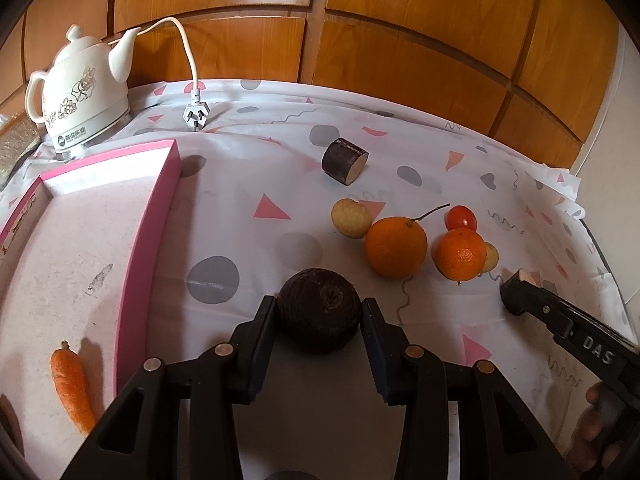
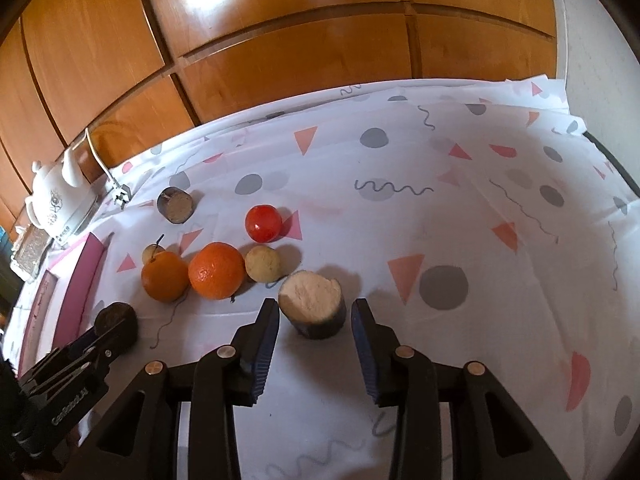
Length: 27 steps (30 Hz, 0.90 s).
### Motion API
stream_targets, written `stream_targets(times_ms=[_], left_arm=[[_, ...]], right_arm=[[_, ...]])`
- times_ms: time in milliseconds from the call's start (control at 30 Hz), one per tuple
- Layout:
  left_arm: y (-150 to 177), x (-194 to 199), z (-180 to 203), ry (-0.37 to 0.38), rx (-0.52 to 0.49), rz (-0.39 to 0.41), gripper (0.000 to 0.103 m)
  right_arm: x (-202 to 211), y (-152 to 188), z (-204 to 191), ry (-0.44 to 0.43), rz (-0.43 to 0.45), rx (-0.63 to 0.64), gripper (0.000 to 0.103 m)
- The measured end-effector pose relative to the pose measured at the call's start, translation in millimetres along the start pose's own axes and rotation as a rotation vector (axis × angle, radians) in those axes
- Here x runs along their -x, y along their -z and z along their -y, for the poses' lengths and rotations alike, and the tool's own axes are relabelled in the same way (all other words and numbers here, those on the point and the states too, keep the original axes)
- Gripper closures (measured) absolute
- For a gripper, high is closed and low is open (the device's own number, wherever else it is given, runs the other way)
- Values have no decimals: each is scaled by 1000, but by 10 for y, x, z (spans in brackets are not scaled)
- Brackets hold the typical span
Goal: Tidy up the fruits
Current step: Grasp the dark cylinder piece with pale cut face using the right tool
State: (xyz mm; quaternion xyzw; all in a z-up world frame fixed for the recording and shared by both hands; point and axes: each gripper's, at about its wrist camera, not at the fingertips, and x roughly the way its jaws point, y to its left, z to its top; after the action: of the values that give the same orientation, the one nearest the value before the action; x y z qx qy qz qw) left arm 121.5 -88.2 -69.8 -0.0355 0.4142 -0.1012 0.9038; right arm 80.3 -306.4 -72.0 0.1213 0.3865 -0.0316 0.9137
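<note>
My left gripper (image 1: pixel 319 309) is shut on a dark brown round fruit (image 1: pixel 320 328) just above the patterned cloth, right of the pink tray (image 1: pixel 149 236). The same grip shows in the right wrist view, with the left gripper (image 2: pixel 105 330) on the dark fruit (image 2: pixel 118 318). My right gripper (image 2: pixel 315 309) stands open around a dark-skinned cut chunk (image 2: pixel 310 300) with a pale top, a small gap on each side. Beyond lie two oranges (image 1: pixel 396 246) (image 1: pixel 460 254), a red tomato (image 1: pixel 461 218), two tan round fruits (image 1: pixel 351 218) (image 1: pixel 491 257) and a second cut chunk (image 1: pixel 345 162).
A carrot (image 1: pixel 72 388) lies inside the pink tray. A white kettle (image 1: pixel 84 88) stands at the back left, its plug (image 1: pixel 196 116) on the cloth. Wooden cabinet doors (image 1: pixel 400 40) rise behind the table. The table's right edge (image 2: pixel 612 160) is near.
</note>
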Motion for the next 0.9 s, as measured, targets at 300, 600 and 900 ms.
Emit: stream_targets(times_ms=[300, 600, 900], left_arm=[[3, 13, 0, -7, -6, 7, 61], [88, 156, 66, 1, -16, 7, 61], [118, 562, 50, -4, -20, 58, 61]], right_arm=[[-100, 19, -43, 29, -12, 20, 68], [-11, 123, -202, 22, -20, 77, 69], [174, 226, -518, -59, -14, 150, 69]])
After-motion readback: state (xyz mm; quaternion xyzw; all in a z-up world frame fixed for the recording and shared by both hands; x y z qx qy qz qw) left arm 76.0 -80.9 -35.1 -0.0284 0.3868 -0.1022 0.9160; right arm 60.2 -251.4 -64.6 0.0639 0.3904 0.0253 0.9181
